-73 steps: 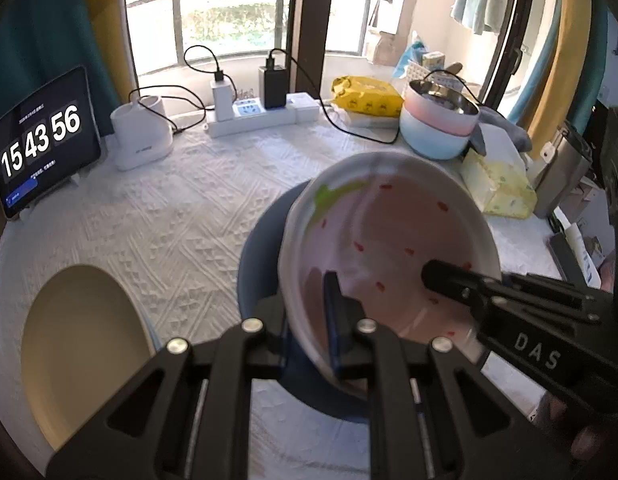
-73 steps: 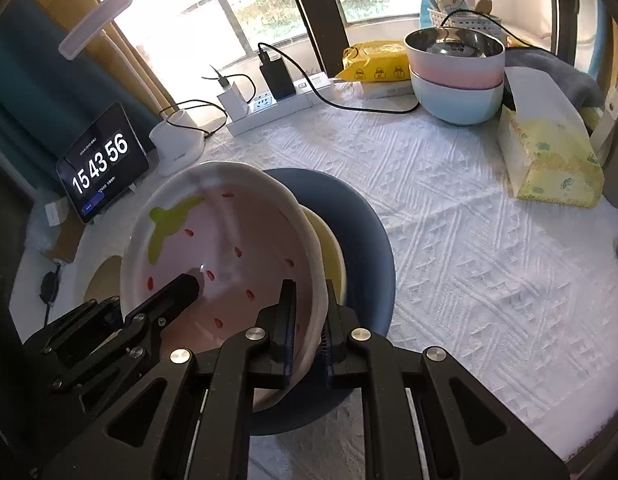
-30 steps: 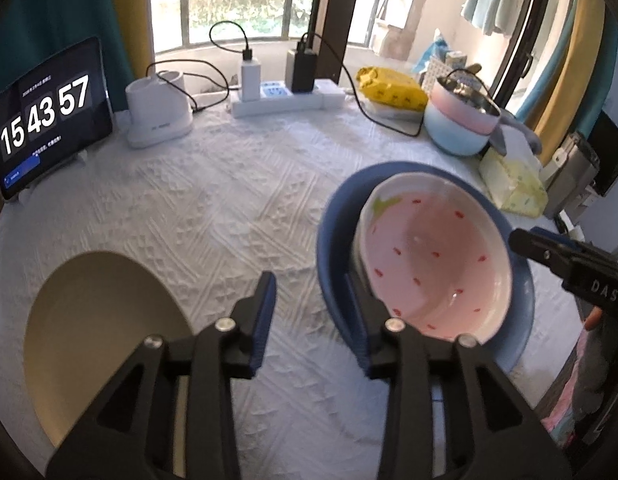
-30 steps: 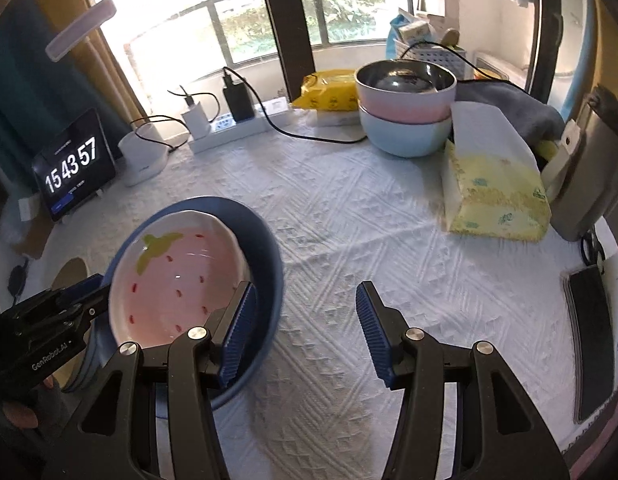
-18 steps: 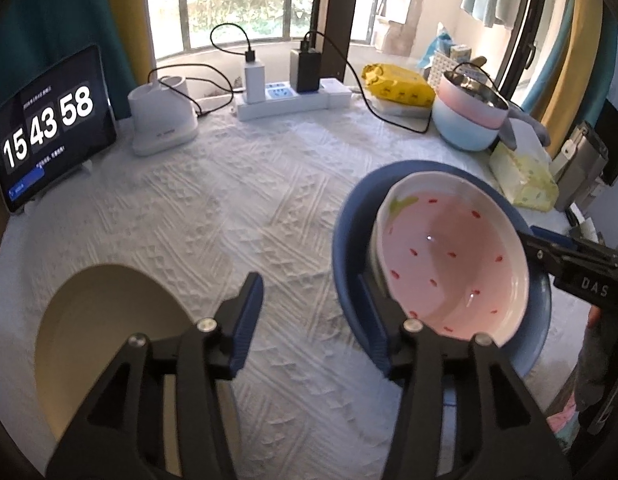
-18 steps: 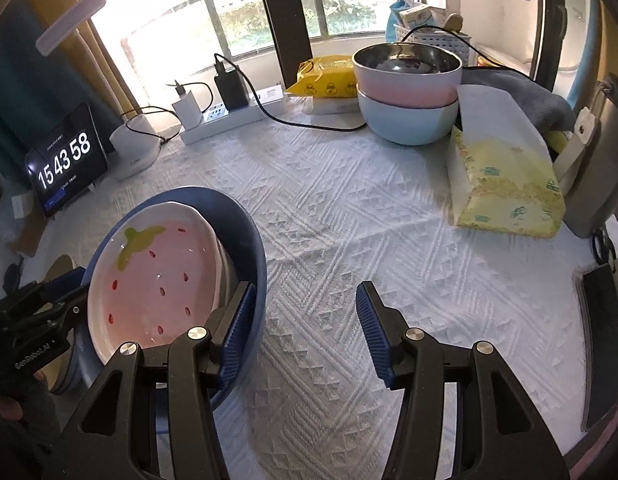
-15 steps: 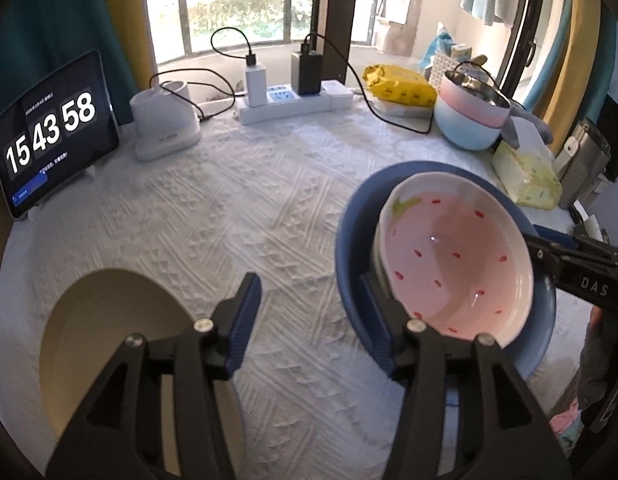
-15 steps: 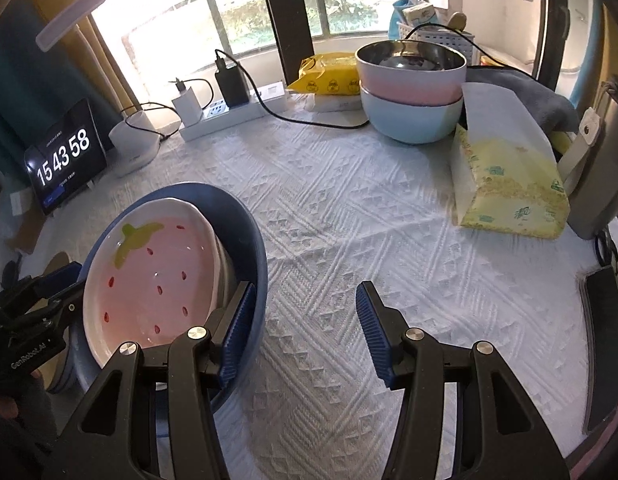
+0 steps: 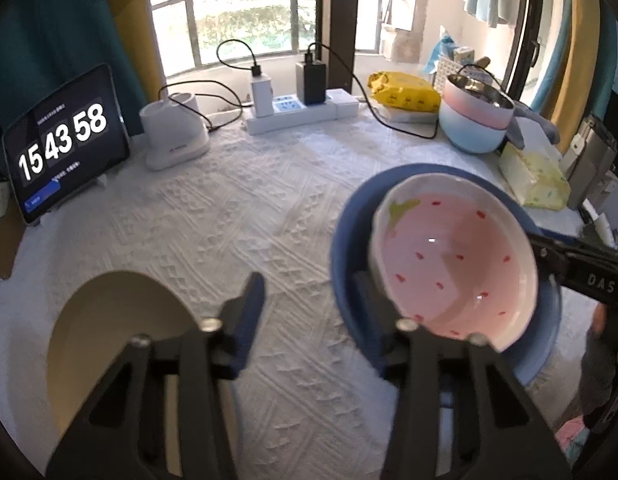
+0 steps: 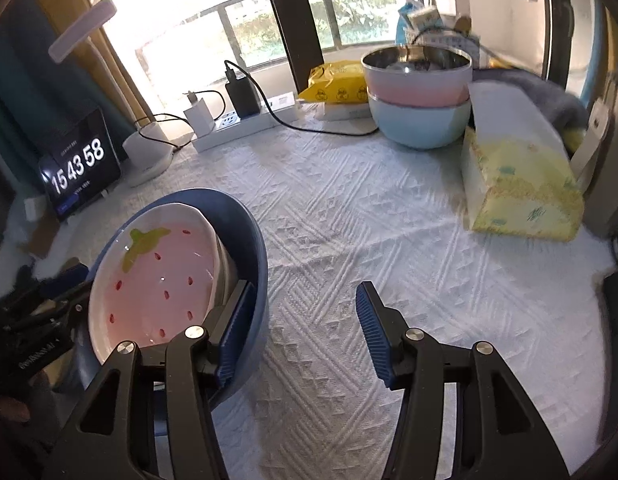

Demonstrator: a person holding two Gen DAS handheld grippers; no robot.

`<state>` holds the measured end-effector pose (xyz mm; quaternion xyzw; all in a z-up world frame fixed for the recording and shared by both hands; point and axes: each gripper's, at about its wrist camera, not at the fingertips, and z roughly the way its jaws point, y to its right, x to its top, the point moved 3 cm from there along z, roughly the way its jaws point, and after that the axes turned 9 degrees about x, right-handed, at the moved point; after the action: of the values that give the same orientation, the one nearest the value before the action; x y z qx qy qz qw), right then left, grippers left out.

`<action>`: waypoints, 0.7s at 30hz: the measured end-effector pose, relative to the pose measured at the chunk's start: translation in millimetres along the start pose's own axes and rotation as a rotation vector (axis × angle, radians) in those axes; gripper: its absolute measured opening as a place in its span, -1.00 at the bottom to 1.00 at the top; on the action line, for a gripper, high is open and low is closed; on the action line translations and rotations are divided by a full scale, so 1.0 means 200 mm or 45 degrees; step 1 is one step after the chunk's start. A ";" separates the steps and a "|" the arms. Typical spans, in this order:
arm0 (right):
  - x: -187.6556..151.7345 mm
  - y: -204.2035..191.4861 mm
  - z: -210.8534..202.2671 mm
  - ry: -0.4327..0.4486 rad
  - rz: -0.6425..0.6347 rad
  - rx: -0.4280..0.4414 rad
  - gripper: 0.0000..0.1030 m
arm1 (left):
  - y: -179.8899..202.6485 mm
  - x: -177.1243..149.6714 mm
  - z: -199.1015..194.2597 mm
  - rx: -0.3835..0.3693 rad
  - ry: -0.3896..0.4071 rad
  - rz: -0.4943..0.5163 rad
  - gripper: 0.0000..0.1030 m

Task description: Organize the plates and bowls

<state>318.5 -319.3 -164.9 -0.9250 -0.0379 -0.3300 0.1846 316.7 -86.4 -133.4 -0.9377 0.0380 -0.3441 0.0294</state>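
A: Strawberry bowl point(image 9: 449, 264) — where'd it end up?

B: Nested in the blue bowl point(image 9: 349, 248), sitting on another pale dish inside, tilted a bit. A couple secs earlier both grippers were pinching its rim, holding it over the blue one. Both had let go by this moment, so that stacking step looked done imo.

A: Left gripper point(image 9: 309, 292)?

B: Jaws apart, nothing between them but tablecloth point(image 9: 237, 216). They'd just been closing a little, still not gripping anything. Its right-hand finger sat just beside the blue bowl's near rim; contact, couldn't tell.

A: Right gripper point(image 10: 305, 312)?

B: Spread wider, empty. One finger sat right by the blue bowl's wall, other over bare cloth.

A: What was left?

B: Beige plate point(image 9: 121, 328) lay apart, near the left gripper — prob next. Pink-on-blue bowl stack point(image 10: 419, 92) at the back already looked sorted.
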 end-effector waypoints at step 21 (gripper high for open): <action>-0.01 -0.09 -0.01 0.064 0.083 0.075 -0.81 | 0.06 -0.01 -0.04 -0.028 0.110 -0.129 -0.88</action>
<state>312.6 -302.7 -158.6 -0.9113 -0.0128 -0.3457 0.2234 309.5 -97.8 -128.4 -0.9230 -0.0046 -0.3848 0.0000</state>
